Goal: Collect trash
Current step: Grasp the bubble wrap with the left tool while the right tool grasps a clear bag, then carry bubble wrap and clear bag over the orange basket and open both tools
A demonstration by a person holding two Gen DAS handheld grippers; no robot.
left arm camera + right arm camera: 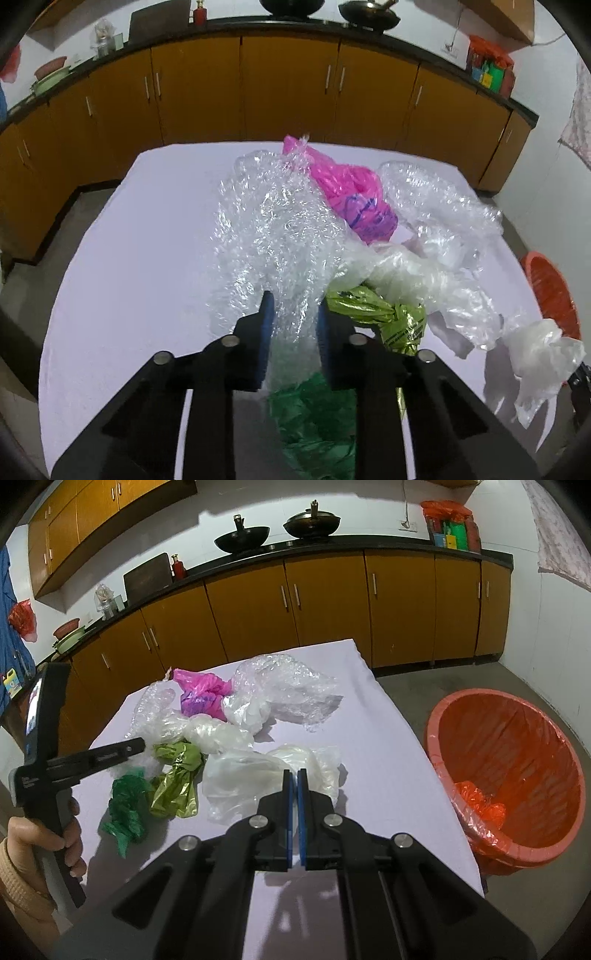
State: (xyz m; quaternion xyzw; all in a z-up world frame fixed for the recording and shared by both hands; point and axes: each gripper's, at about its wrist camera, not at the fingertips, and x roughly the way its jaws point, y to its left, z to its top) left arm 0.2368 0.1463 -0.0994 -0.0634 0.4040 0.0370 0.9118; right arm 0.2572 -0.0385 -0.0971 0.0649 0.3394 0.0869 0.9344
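Observation:
A heap of plastic trash lies on the white-covered table (129, 258). My left gripper (295, 321) is shut on a clear sheet of bubble wrap (273, 229), pinched between its blue pads; from the right wrist view the left gripper (142, 746) reaches in from the left. Around it lie a pink bag (343, 184), an olive-gold bag (369, 306) and a green bag (314, 417). My right gripper (295, 779) has its pads pressed together on the edge of a thin white plastic bag (243, 779), which the left wrist view shows raised off the cloth.
An orange bin (480, 698) with an orange liner stands on the floor right of the table, some orange plastic inside. A second bubble wrap piece (288, 683) lies at the far side. Brown cabinets (325, 605) line the wall behind. A person's hand (37, 834) holds the left gripper's handle.

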